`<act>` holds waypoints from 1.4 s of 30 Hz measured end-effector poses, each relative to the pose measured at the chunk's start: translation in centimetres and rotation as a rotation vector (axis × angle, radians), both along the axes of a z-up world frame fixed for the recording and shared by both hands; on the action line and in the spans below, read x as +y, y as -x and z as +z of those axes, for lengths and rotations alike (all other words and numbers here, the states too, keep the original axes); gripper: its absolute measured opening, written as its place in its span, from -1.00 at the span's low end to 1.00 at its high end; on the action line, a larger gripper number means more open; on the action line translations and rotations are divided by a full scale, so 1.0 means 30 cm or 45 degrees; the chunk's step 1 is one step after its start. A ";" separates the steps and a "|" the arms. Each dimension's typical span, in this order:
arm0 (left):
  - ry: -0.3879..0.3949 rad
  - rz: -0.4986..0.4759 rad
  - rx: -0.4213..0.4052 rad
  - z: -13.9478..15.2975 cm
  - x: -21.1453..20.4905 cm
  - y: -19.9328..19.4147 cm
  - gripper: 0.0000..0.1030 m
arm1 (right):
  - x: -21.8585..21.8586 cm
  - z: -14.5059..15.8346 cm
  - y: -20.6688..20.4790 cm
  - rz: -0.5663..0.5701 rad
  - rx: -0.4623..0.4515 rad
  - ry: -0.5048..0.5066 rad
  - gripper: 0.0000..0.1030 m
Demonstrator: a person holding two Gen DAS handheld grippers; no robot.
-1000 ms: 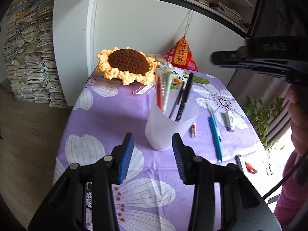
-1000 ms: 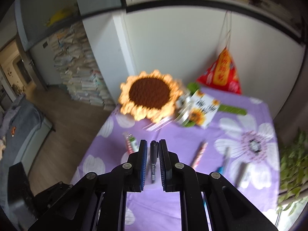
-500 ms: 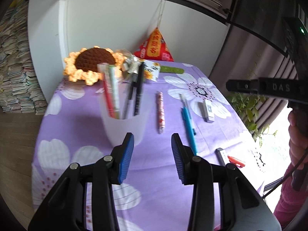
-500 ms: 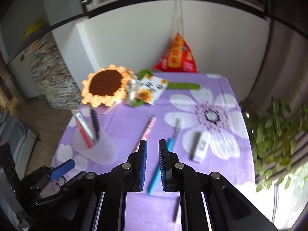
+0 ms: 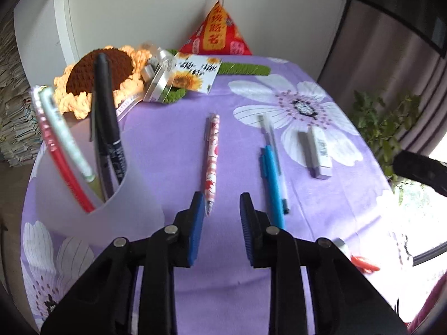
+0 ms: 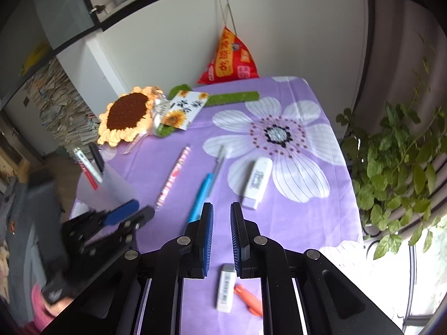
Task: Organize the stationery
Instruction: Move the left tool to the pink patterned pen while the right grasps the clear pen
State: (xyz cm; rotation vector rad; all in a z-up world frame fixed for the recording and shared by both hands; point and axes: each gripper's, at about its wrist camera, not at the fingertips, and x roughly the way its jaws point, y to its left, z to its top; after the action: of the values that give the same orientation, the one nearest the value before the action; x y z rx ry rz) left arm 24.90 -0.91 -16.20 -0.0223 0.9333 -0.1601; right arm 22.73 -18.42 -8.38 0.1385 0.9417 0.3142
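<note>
The purple floral tablecloth (image 5: 173,293) carries everything, and the frosted pen cup (image 5: 92,217) serves as the landmark: a second ago the left view had it dead ahead between the jaws, and now it sits off to the left edge, so the left gripper (image 5: 220,217) has swung away from the cup toward the loose pens to its right. A black pen (image 5: 107,128), a red one and a pale green one stand in the cup; a second ago the right gripper (image 6: 222,234) clamped a dark pen, and now its jaws stand nearly shut with nothing between them, so that pen is probably the black one delivered. Right of the cup lie the red-patterned pen (image 5: 211,162), then the blue pen (image 5: 271,178), then the white correction tape (image 5: 318,150) farthest out. The left jaws are closing with nothing pressed between the pads, the patterned pen's near tip just by the left pad, so that looks like the next pick
</note>
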 end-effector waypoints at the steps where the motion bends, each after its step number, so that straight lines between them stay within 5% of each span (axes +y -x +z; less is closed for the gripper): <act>1: -0.018 0.014 0.006 -0.009 -0.004 -0.016 -0.55 | -0.015 -0.010 -0.004 -0.005 0.010 -0.007 -0.77; 10: -0.138 0.019 0.031 -0.057 -0.057 -0.088 -0.55 | -0.063 -0.104 -0.062 0.004 0.094 -0.032 -0.77; 16: -0.131 -0.005 0.054 -0.070 -0.071 -0.081 -0.84 | -0.054 -0.126 -0.078 0.024 0.111 -0.039 -0.77; 29: -0.082 -0.130 0.106 -0.083 -0.008 0.202 -0.83 | -0.001 -0.139 -0.082 0.057 0.153 -0.016 -0.77; 33: -0.117 -0.152 0.089 -0.083 0.006 0.264 -0.78 | 0.052 -0.158 -0.163 0.047 0.199 -0.007 -0.77; 37: -0.100 -0.136 0.034 -0.055 0.023 0.266 -0.22 | 0.107 -0.177 -0.286 0.000 0.241 0.023 -0.75; 42: -0.105 -0.153 -0.007 -0.042 0.002 0.227 -0.22 | 0.151 -0.213 -0.421 -0.065 0.306 0.054 -0.43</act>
State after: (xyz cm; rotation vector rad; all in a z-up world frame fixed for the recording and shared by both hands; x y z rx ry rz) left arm 18.09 -0.86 -17.46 0.1108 0.9356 -0.2324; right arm 35.37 -13.89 -14.78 0.1638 1.1804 0.2333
